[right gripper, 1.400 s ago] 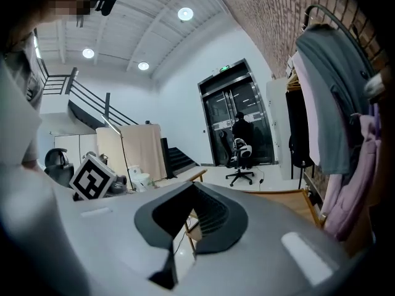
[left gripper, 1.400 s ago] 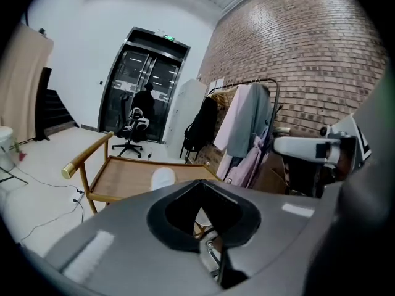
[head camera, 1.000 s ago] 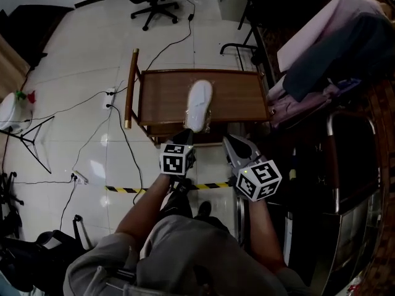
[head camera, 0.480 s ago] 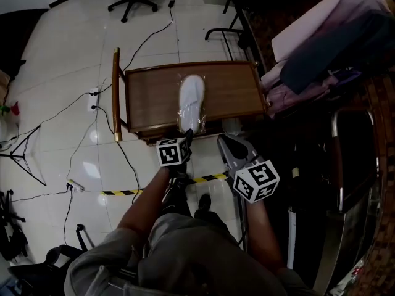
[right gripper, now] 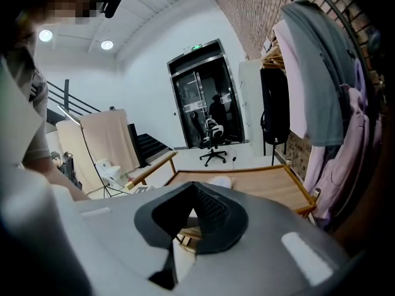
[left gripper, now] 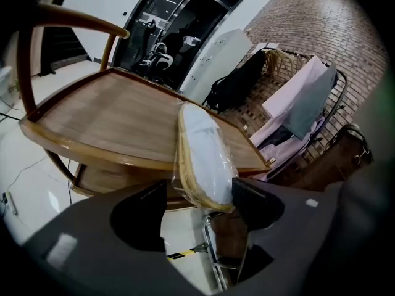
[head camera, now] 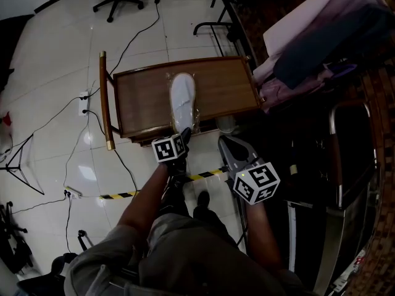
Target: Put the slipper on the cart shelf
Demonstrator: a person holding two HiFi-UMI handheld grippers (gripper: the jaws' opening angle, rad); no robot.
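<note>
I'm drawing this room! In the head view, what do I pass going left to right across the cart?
cart handle → slipper → clothes

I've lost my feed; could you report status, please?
Left gripper jaws just opened, slipper end between them. Right gripper shut, empty. Slipper on cart shelf, near end overhanging. Nothing obstructing.

Slipper [head camera: 182,100], seemingly wrapped, on cart shelf [head camera: 139,97]

No writing reads from where I stand; the green sign [right gripper: 196,47] over the door [right gripper: 207,97] is too small.
</note>
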